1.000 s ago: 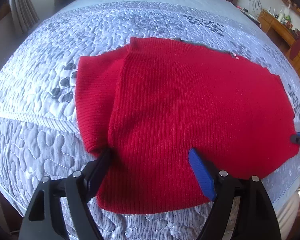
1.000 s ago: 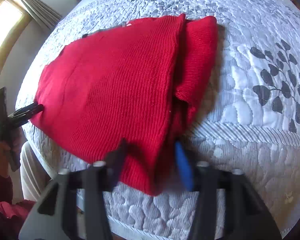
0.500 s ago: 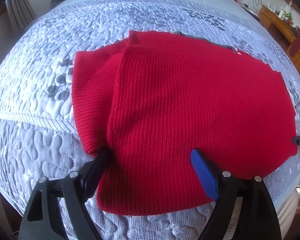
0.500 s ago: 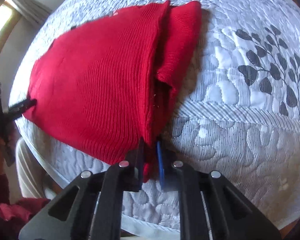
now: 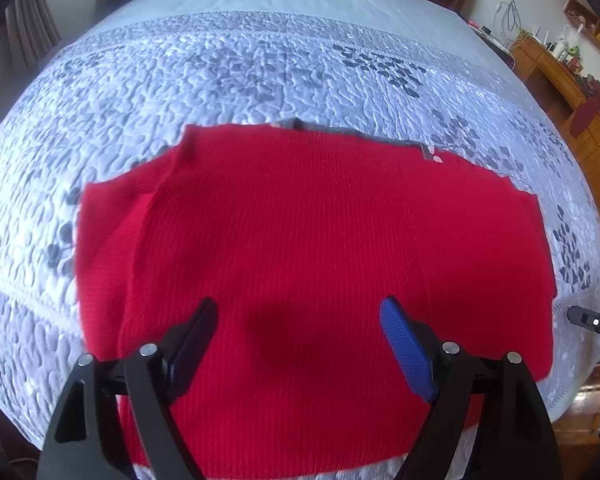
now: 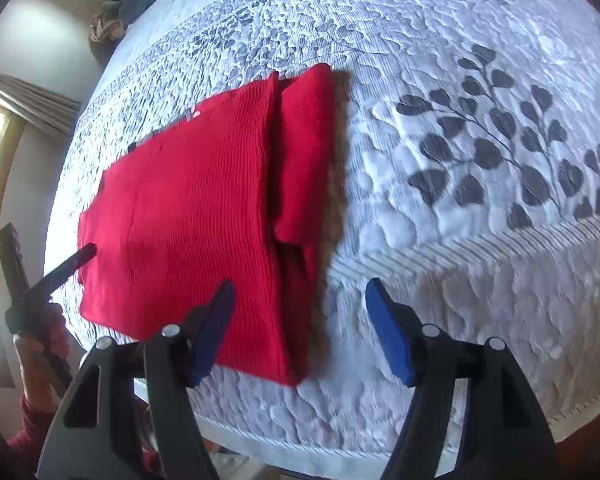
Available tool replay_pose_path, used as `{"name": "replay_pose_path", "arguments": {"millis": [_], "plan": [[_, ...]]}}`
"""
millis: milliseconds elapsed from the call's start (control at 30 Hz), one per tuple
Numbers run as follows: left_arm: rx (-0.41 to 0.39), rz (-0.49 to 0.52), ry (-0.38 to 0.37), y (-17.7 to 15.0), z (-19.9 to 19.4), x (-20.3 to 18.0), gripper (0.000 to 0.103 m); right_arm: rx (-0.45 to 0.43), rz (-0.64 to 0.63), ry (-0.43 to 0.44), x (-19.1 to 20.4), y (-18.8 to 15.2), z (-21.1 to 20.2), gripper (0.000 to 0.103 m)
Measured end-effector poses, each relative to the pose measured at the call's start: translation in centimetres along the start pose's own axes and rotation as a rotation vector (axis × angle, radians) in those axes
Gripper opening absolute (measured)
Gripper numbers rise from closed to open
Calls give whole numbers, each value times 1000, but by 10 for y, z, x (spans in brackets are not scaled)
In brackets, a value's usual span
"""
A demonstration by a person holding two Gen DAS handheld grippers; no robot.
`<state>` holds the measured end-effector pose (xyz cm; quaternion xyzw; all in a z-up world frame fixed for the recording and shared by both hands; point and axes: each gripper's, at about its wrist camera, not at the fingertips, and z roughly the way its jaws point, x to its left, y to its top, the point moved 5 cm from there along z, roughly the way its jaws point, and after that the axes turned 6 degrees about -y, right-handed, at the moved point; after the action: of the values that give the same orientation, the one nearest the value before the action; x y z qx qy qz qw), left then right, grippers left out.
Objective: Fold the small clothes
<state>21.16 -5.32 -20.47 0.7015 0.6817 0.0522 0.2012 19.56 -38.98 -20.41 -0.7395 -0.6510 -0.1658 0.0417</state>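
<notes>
The right gripper (image 6: 300, 328) is caught mid-opening, jaws spreading with nothing pinched: only the near right corner of the red knit top (image 6: 188, 216) is seen between them, lying loose on the bed (image 6: 460, 260). It's angled steeply down at the quilt. The left gripper (image 5: 296, 344) is held wide open too, hovering over the knit top's near hem with the fabric under it, not clamped. The top is spread flat at about 10 o'clock from the right gripper, one side already folded in as a narrow strip along its 3 o'clock edge. It's judged to be light, soft and floppy ribbed knit, so it will sag and stretch if lifted by one point; two corners or the folded edge should be pinched through all layers, since a shallow bite would likely slip.
</notes>
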Motion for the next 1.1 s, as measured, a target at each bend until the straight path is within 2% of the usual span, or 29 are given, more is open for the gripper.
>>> {"name": "replay_pose_path", "arguments": {"millis": [100, 267, 367, 467, 700, 967, 1033, 1100], "plan": [[33, 15, 30, 3, 16, -1, 83, 29, 34, 34, 5, 10, 17, 69], [62, 18, 10, 0, 28, 7, 83, 52, 77, 76, 0, 19, 30, 69], [73, 27, -8, -2, 32, 8, 84, 60, 75, 70, 0, 20, 36, 70], [74, 23, -21, -3, 34, 10, 84, 56, 60, 45, 2, 22, 39, 62], [68, 40, -38, -3, 37, 10, 85, 62, 52, 38, 7, 29, 43, 58], [67, 49, -56, -4, 38, 11, 86, 62, 38, 38, 16, 33, 47, 42], [66, 48, -58, -4, 38, 10, 87, 65, 43, 52, 18, 33, 47, 27], [63, 44, -63, -4, 36, 11, 86, 61, 41, 59, 20, 34, 45, 22]]}}
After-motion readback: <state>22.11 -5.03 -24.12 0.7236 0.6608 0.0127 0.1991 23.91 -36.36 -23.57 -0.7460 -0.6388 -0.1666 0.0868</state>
